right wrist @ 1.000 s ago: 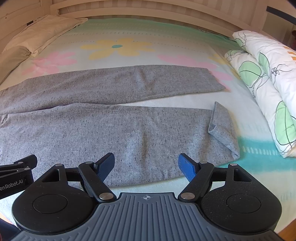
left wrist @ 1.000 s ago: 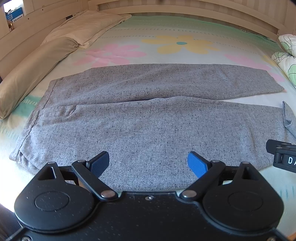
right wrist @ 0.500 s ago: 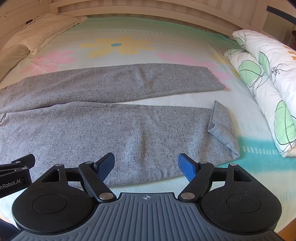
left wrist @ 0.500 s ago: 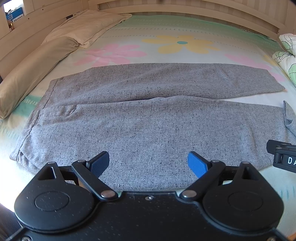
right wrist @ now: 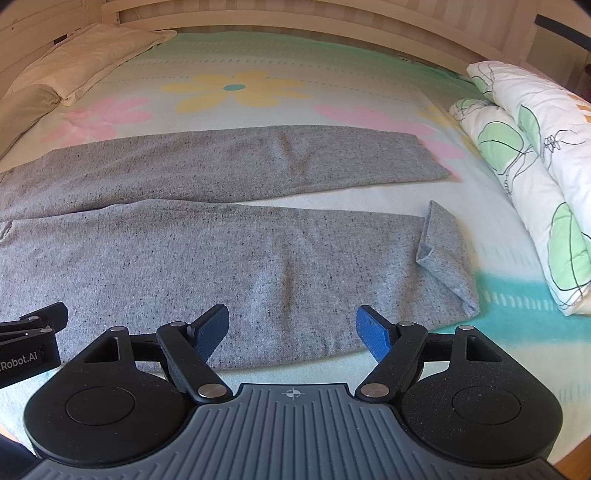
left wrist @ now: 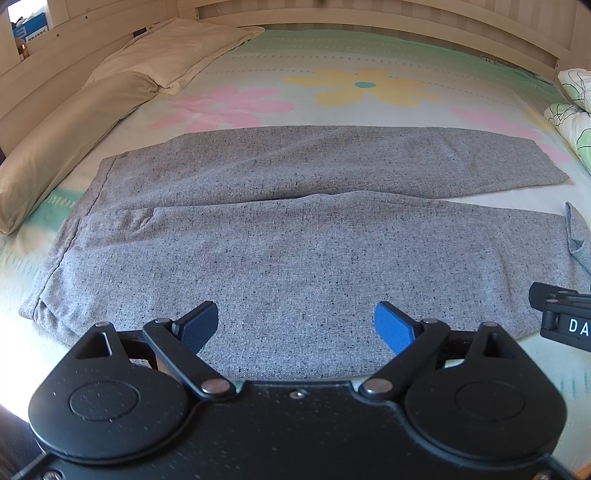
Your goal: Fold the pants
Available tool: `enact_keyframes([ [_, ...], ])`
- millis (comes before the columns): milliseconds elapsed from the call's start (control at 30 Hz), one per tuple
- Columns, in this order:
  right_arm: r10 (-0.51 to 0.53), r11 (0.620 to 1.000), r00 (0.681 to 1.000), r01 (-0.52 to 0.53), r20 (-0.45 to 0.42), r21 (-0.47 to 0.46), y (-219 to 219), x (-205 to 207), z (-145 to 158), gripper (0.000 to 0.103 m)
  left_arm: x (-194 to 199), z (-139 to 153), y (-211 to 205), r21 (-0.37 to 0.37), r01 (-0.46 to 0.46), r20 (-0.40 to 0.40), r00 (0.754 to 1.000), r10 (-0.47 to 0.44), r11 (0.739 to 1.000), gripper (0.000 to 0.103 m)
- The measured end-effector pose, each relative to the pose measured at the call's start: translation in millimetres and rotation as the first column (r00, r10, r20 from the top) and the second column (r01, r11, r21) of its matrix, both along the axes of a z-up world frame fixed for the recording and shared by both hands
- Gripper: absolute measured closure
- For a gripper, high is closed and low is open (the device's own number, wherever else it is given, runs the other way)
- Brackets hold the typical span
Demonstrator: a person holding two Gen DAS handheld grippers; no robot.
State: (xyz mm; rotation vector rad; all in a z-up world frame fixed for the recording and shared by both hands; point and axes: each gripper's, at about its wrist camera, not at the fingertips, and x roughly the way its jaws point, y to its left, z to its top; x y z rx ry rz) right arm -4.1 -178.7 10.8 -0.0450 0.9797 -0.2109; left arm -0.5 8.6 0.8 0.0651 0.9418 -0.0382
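Grey speckled pants (left wrist: 295,229) lie flat across the bed, waistband at the left, legs running right. They also show in the right wrist view (right wrist: 221,251). The near leg's cuff (right wrist: 447,254) is folded back on itself. My left gripper (left wrist: 295,323) is open and empty, just above the near edge of the near leg. My right gripper (right wrist: 291,328) is open and empty above the near leg's lower part, left of the folded cuff. Each gripper's body shows at the edge of the other's view.
The bed sheet (left wrist: 362,88) has a flower print. Beige pillows (left wrist: 70,136) lie at the left by the wooden headboard. A rolled white quilt with green leaves (right wrist: 528,166) lies along the right side. A wooden bed rail (right wrist: 295,18) runs along the far side.
Both grippers have crept slightly forward over the pants. Jaws remain open and the pants have not moved.
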Motion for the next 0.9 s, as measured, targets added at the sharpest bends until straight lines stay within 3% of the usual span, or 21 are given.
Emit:
enact_keyframes([
  [300,0.018,1.000,1.000,-0.018,-0.010,0.002,1.9,1.6,-2.1,0.030,1.7,0.3,-1.1,0.001,-0.009,-0.003,1.000,0.009,1.000,0.011],
  [367,0.024,1.000,1.000,-0.023,-0.018,0.016,1.5,2.1,-2.6,0.043,2.6,0.9,-1.2,0.000,-0.009,-0.001,1.000,0.009,1.000,0.011],
  [467,0.023,0.999,0.999,-0.022,-0.029,0.034,-0.8,2.5,-2.8,0.048,3.6,4.5,-4.0,0.009,0.000,0.014,1.000,0.000,1.000,0.011],
  [533,0.021,1.000,0.999,-0.020,-0.027,0.024,-2.6,3.0,-0.1,0.050,4.5,9.5,-7.5,0.021,0.011,0.033,0.999,-0.012,1.000,0.011],
  [667,0.026,0.999,1.000,-0.025,-0.012,0.042,-18.3,5.2,15.6,0.064,8.6,29.1,-15.5,0.006,0.029,0.067,0.997,-0.030,1.000,0.014],
  [833,0.031,0.999,0.999,-0.032,0.038,0.033,-54.4,18.7,32.0,0.065,15.3,60.2,-33.7,0.029,0.071,0.181,0.981,-0.075,0.997,0.014],
  [900,0.023,0.999,0.999,-0.023,0.023,0.028,-70.8,28.1,28.5,0.065,21.6,64.1,-41.7,0.032,0.103,0.189,0.976,-0.107,0.994,0.014],
])
